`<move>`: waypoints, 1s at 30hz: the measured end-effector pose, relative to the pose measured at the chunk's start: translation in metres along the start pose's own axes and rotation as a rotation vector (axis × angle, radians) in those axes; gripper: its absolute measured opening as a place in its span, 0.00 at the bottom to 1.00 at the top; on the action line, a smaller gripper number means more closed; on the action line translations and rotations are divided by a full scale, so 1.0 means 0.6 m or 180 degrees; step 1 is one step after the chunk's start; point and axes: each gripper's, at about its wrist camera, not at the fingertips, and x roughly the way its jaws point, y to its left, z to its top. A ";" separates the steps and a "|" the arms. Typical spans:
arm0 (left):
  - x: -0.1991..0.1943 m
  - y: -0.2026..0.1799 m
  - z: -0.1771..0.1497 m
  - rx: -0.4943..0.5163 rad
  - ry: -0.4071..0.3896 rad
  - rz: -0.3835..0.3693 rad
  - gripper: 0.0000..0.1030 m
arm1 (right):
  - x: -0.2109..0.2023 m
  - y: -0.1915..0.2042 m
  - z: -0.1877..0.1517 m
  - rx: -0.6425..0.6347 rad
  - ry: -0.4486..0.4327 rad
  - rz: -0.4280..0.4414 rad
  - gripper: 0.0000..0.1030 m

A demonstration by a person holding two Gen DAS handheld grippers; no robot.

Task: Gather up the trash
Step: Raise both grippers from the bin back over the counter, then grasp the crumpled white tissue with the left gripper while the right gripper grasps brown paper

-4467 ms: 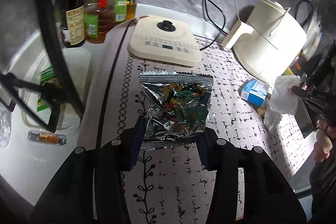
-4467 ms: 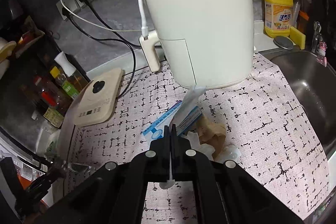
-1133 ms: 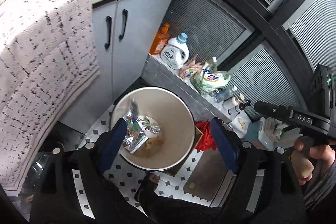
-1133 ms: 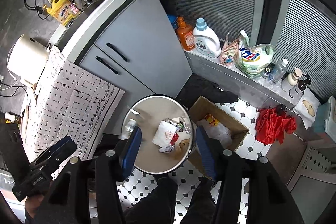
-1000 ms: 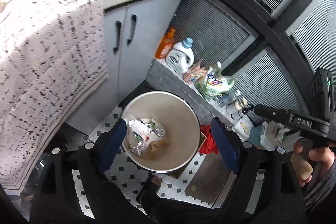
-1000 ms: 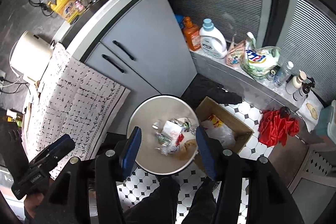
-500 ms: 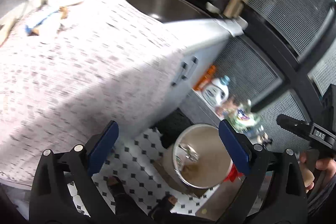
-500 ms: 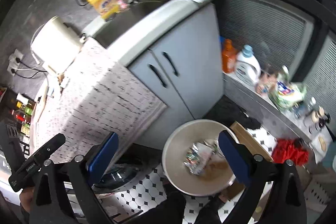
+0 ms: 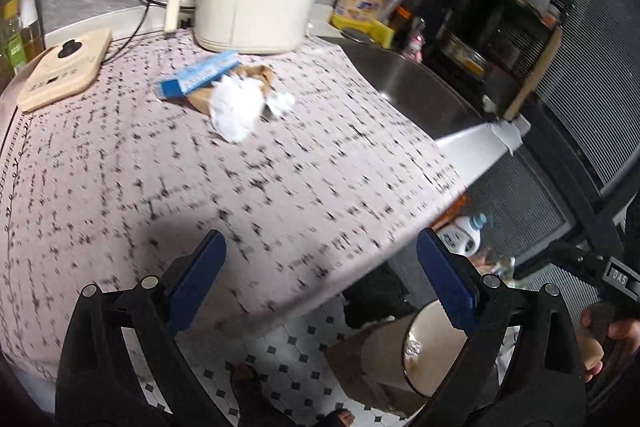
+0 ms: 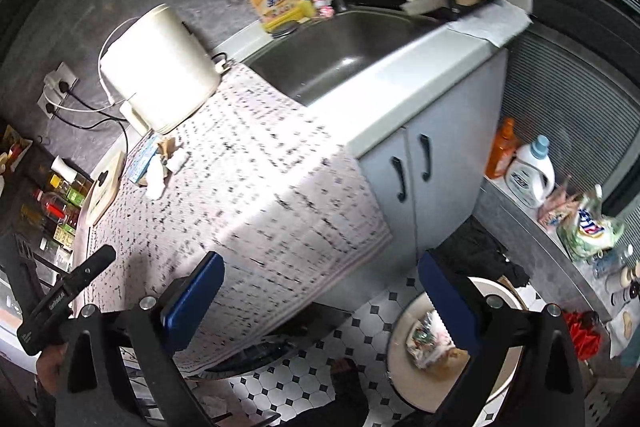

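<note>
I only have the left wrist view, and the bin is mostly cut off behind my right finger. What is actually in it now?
Observer: In the right wrist view the bin is seen from above; a crumpled foil snack bag lies inside with some pale wrapping beside it.
Operator: Is the right gripper carrying anything?
Observer: No, the right gripper stands wide open with nothing between its blue pads.
Operator: What is beside the bin on the floor?
Observer: A red cloth lies on the floor beside it, at the foot of the ledge that holds a white detergent jug.
</note>
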 end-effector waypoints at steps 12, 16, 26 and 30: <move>0.057 0.092 0.074 -0.0028 0.0028 -0.0047 0.81 | 0.048 0.086 0.027 -0.0010 -0.0059 -0.0117 0.92; 0.094 0.108 0.097 0.0026 0.0097 -0.0087 0.77 | 0.058 0.106 0.031 0.0017 -0.0095 -0.0217 0.92; 0.183 0.130 0.139 0.0183 0.0214 -0.0039 0.77 | 0.084 0.136 0.032 0.0038 -0.0090 -0.0419 0.92; 0.200 0.129 0.144 0.0264 0.0220 -0.0037 0.75 | 0.098 0.148 0.040 0.0058 -0.0076 -0.0456 0.92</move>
